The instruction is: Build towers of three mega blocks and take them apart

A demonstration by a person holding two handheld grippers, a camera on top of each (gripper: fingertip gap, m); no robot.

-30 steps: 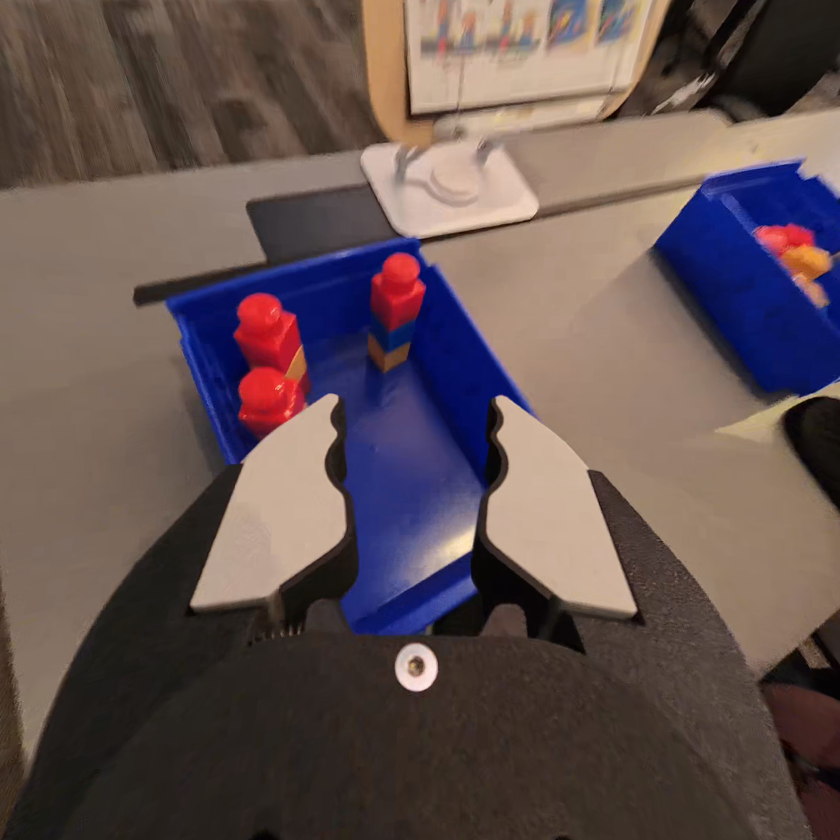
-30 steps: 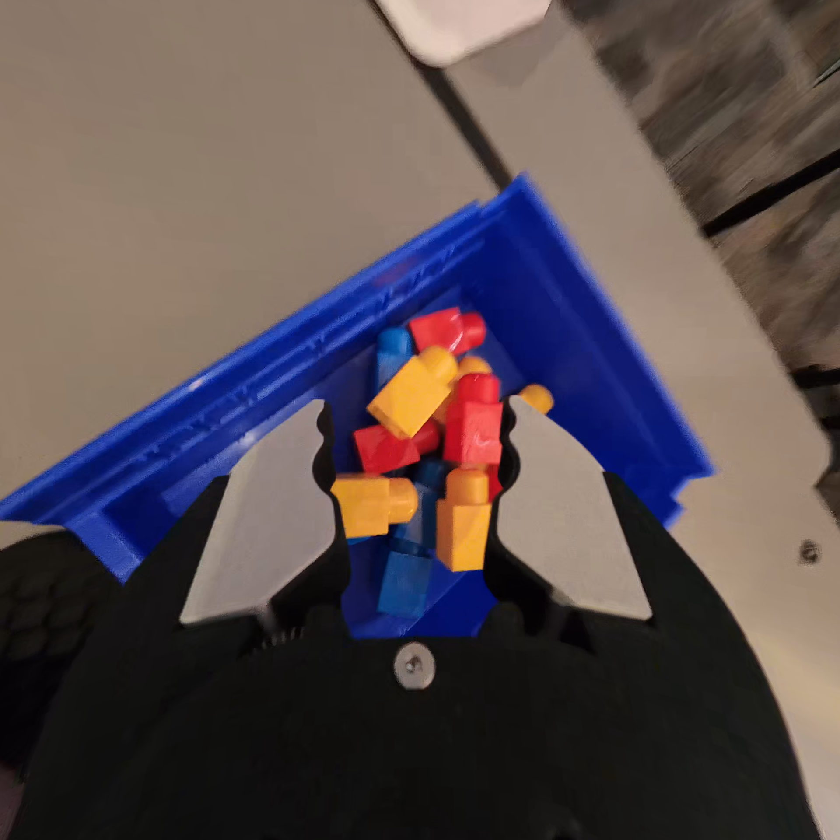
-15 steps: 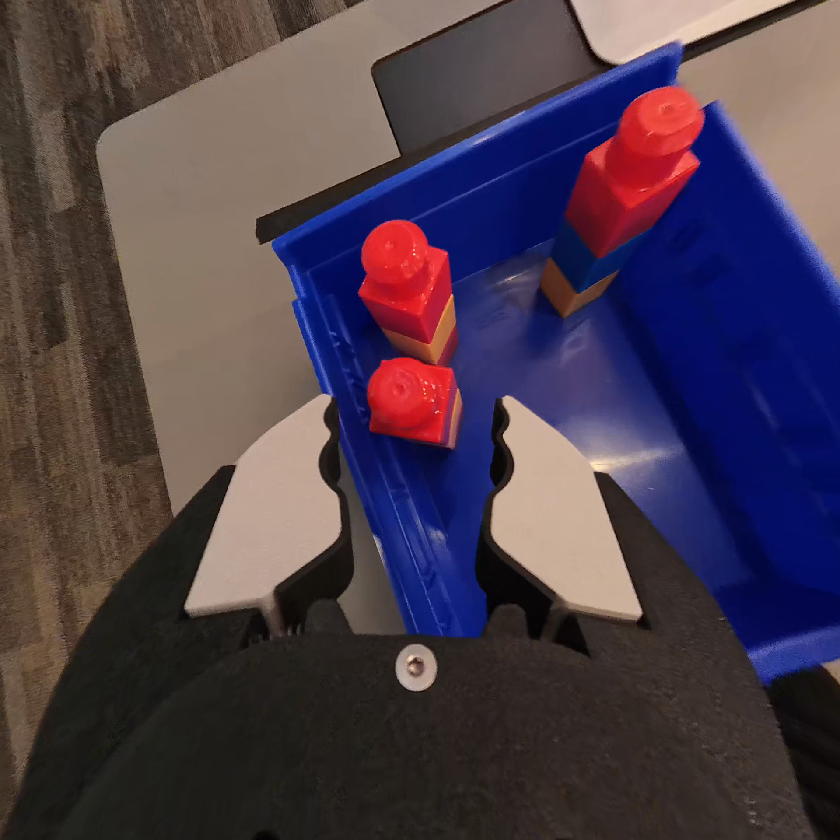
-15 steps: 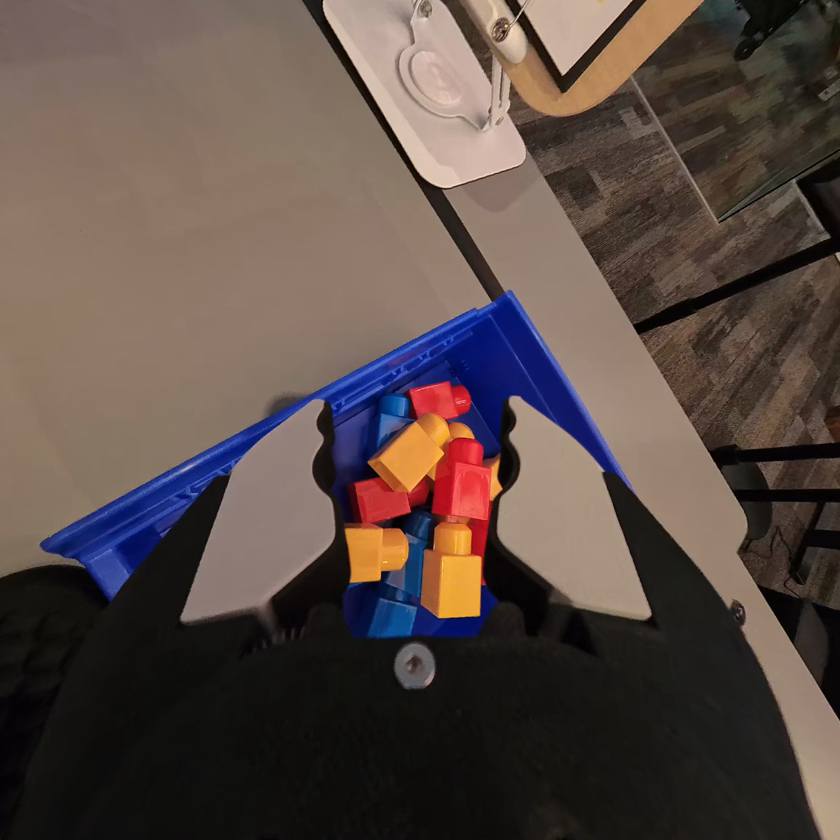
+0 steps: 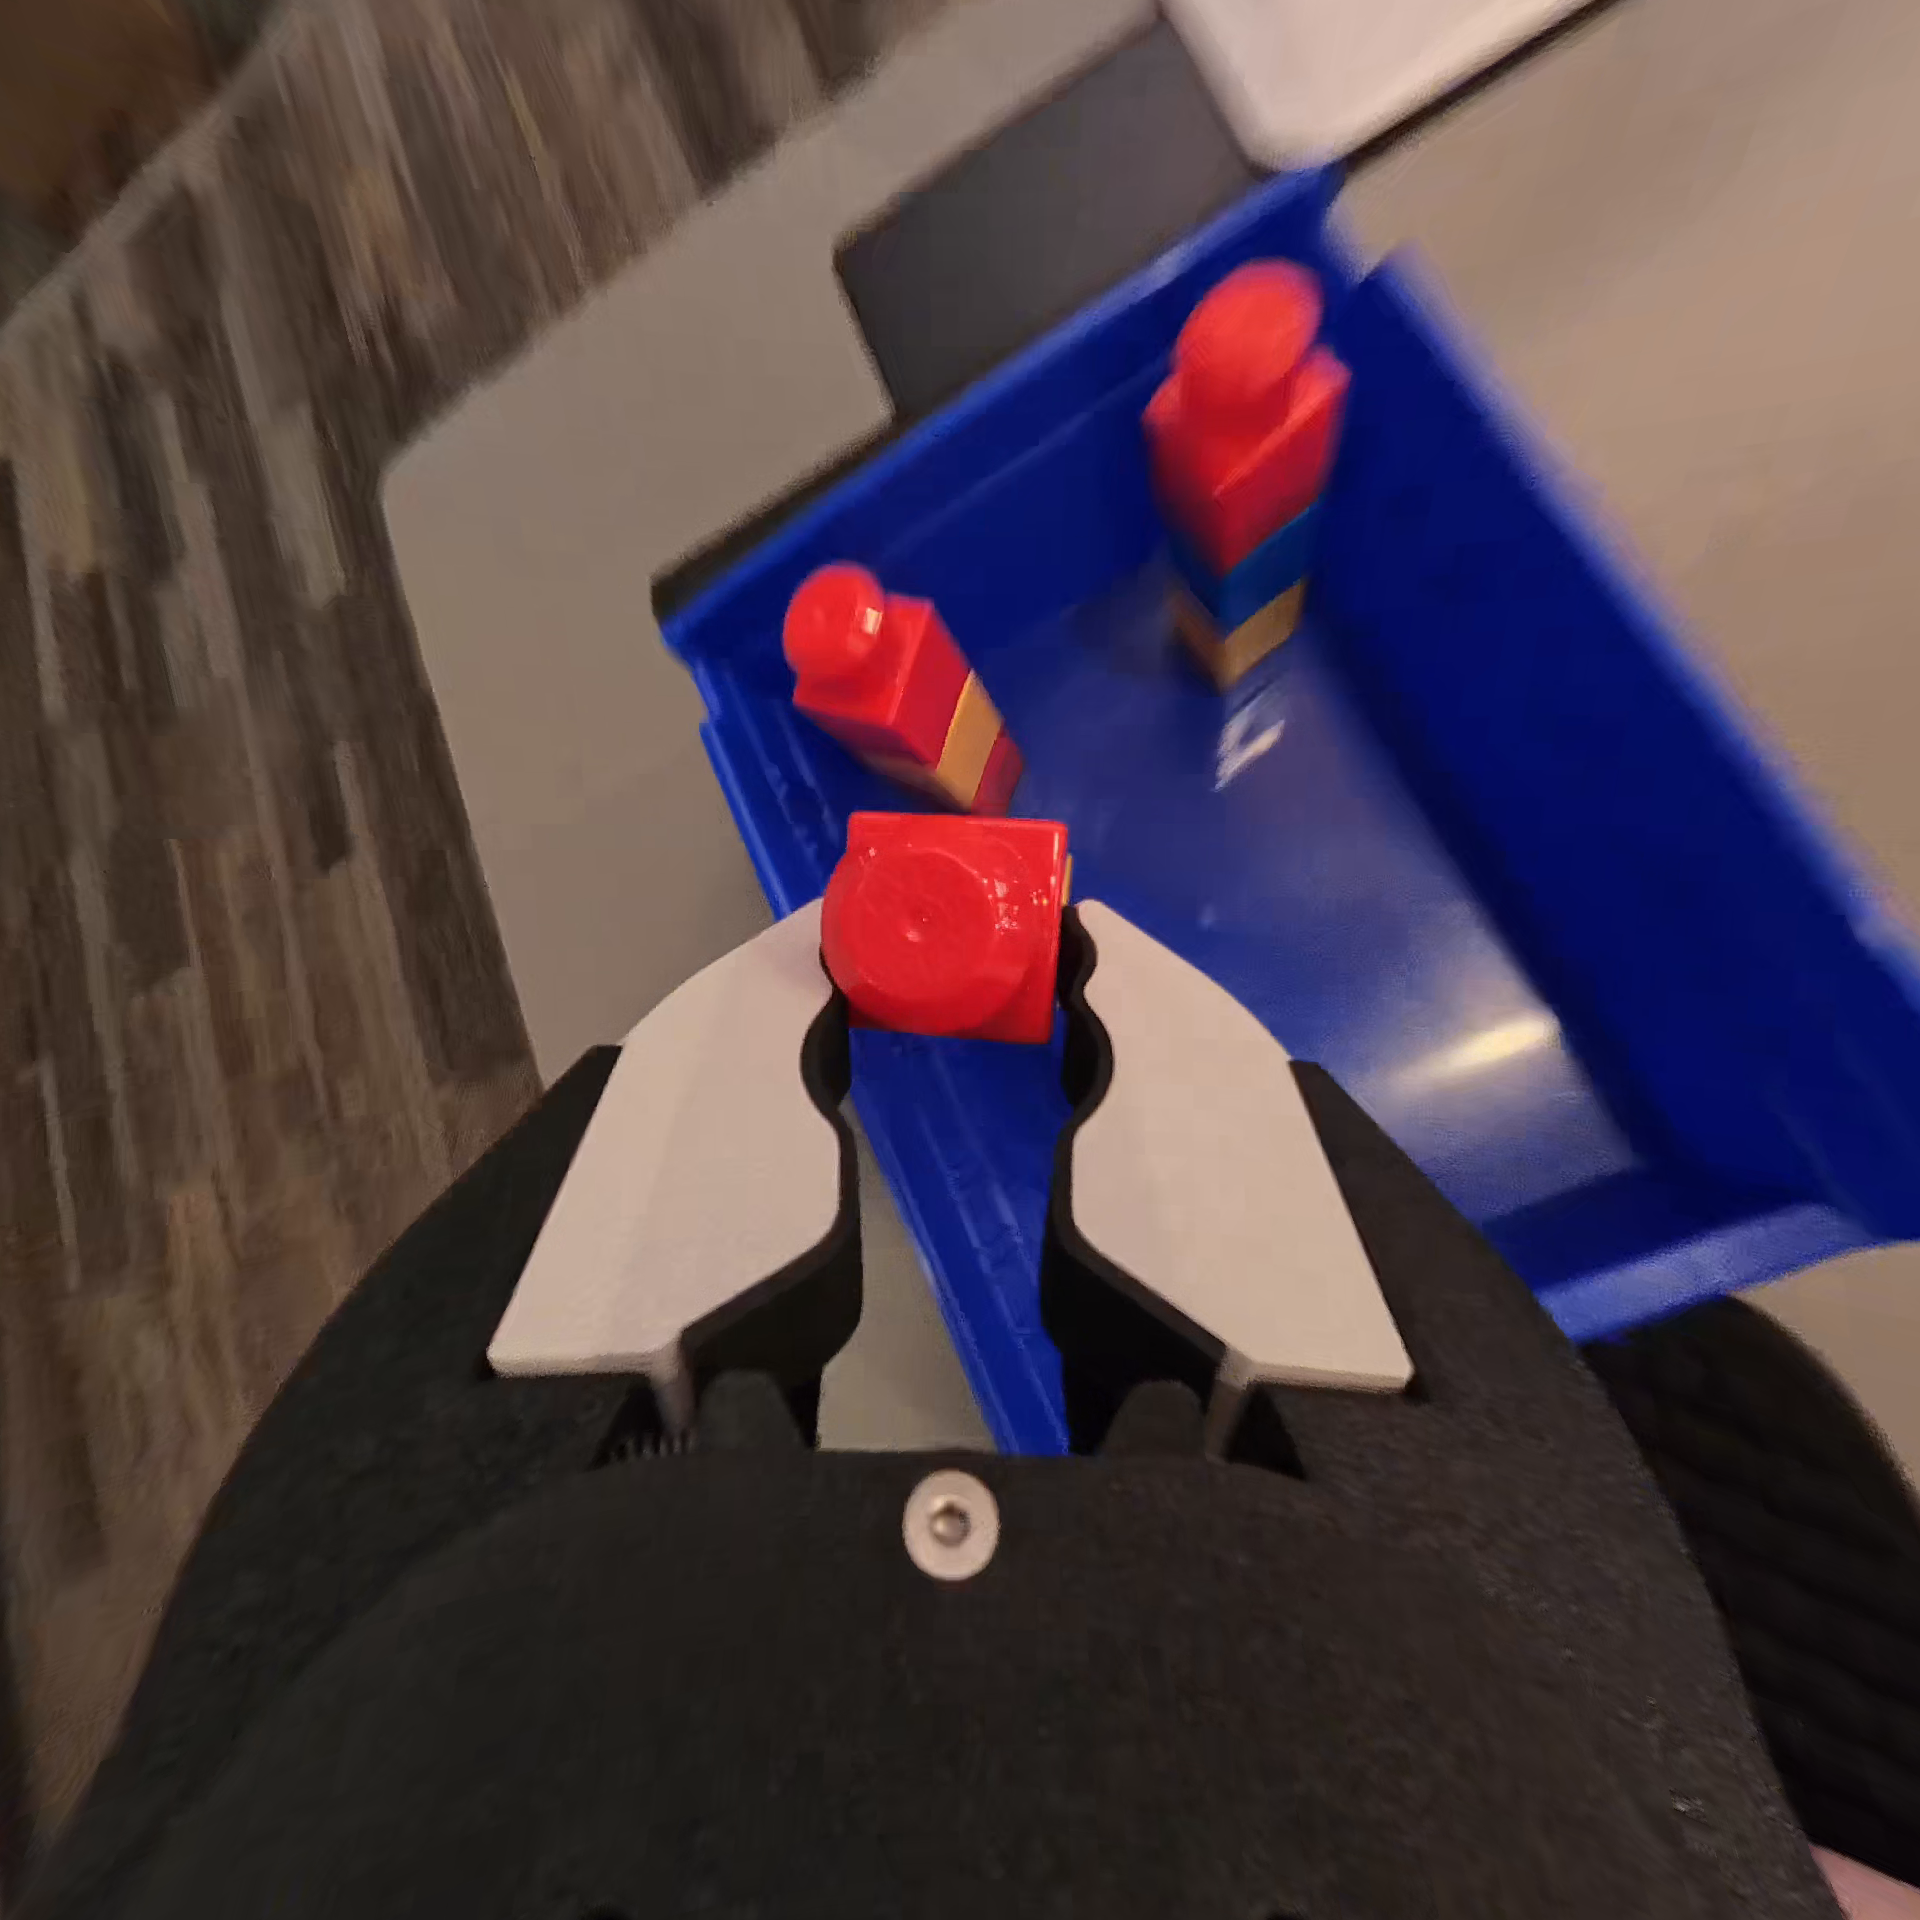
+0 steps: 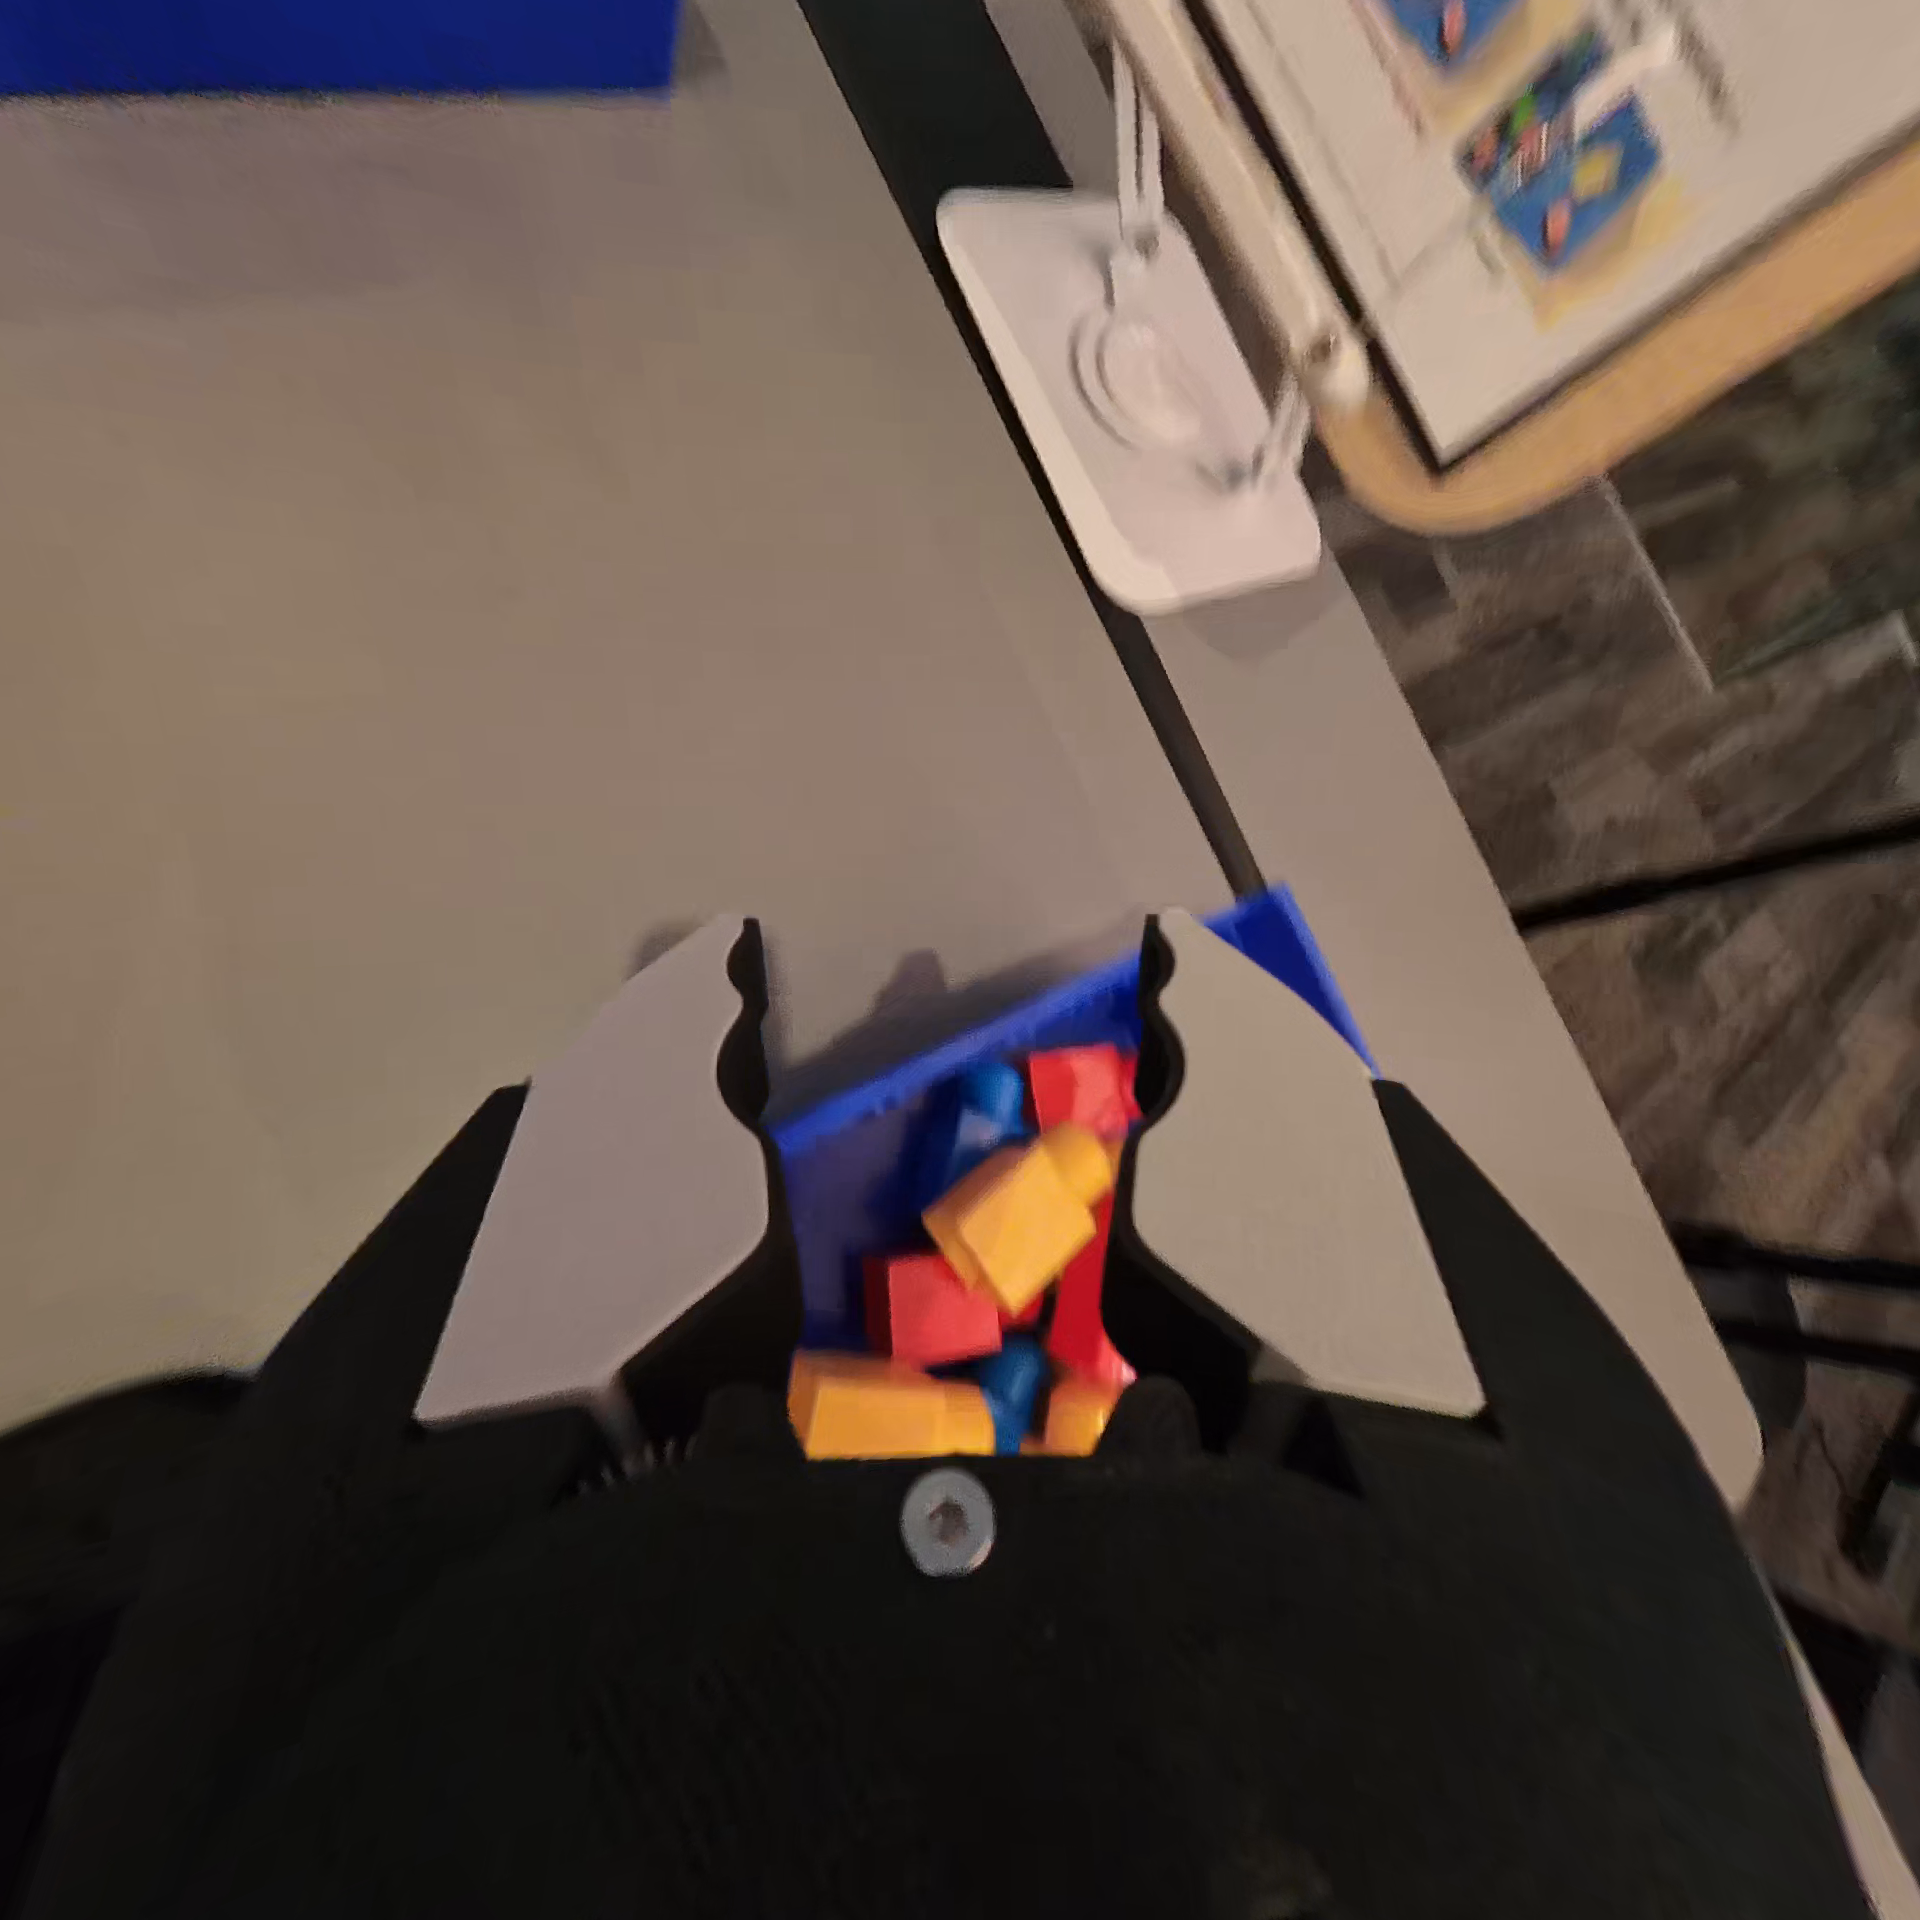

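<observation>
Left gripper [image 5: 940, 930] now clamped on red-topped tower [image 5: 951, 925] at near wall of blue bin [image 5: 1621, 665], after hovering wide open. Teardown probably starting. Right gripper [image 6: 951, 940] open, empty, above loose blocks [image 6: 1023, 1226].

Both views are dim and warm-toned, with heavy motion blur smearing the floor [image 5: 208, 520] and the edges of the frame. Glare streaks the blue bin's floor [image 5: 1475, 1049] at right of the left wrist view; soft shadows fall on the grey table [image 6: 416, 520].
</observation>
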